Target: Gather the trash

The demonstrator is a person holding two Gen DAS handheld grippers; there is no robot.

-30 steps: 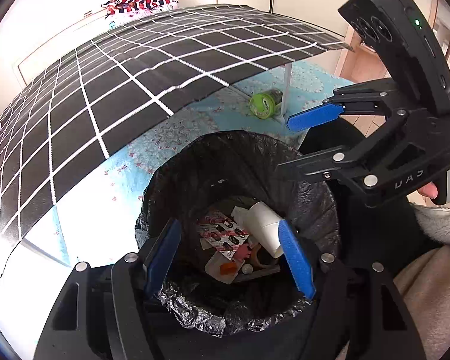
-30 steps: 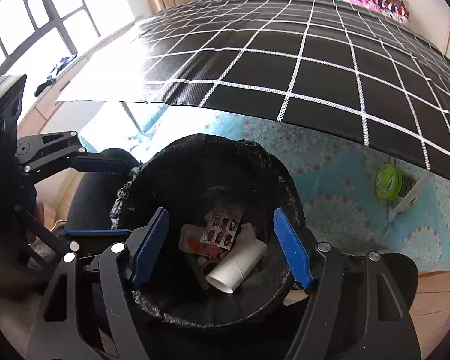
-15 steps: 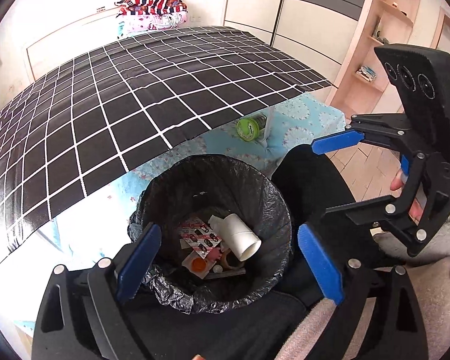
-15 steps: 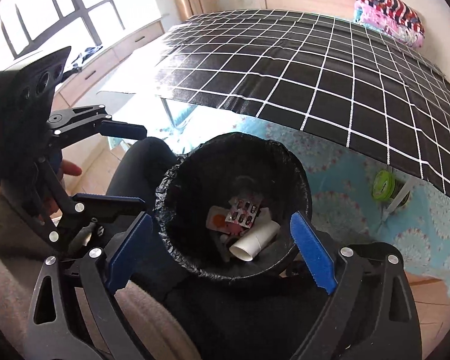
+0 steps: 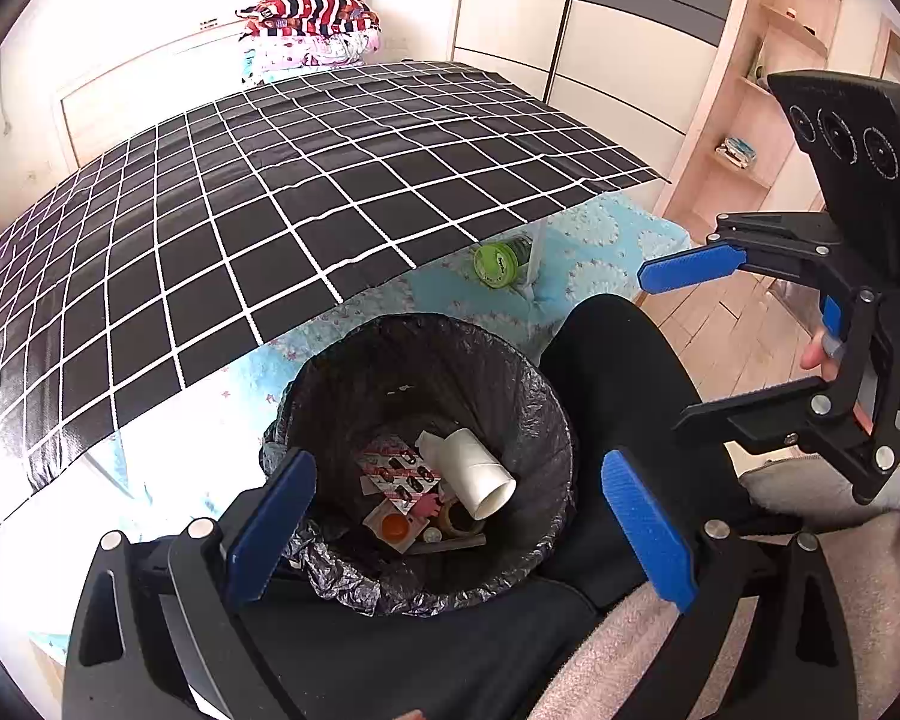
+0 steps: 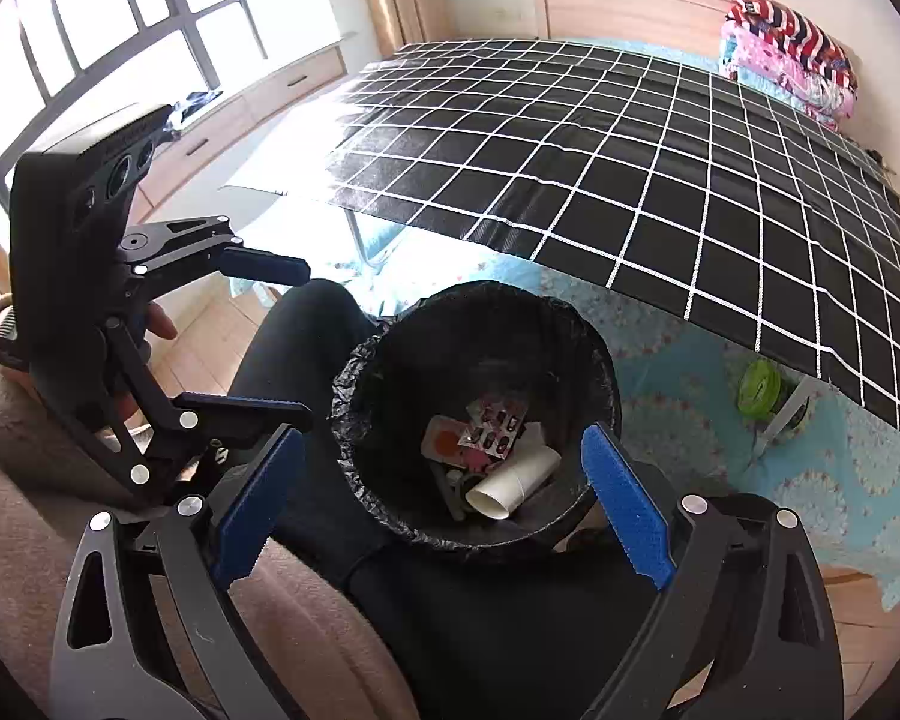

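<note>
Trash bin (image 5: 546,420): round, lined with crinkled black plastic bag, standing on floor between operator's legs, beside blue patterned bedspread (image 5: 594,240). Contents at bottom: white paper cup (image 5: 477,471) lying on side, red-and-silver blister pack (image 5: 399,471), orange-centred wrapper (image 5: 393,527), tape roll (image 5: 456,517). Left gripper (image 5: 459,531): jaws spread wide, empty, above bin. Right gripper (image 6: 438,507): jaws spread wide, empty, above bin. Green round container (image 5: 497,264) on bedspread under black checked sheet (image 5: 270,210), well apart from bin.

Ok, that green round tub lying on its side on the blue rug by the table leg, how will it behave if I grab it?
The green tub lies on its side beside the white table leg, so a nudge would probably roll it. It looks like rigid plastic, so likely stiff in the pads, perhaps slippery. Its weight cannot be judged from here.
</note>
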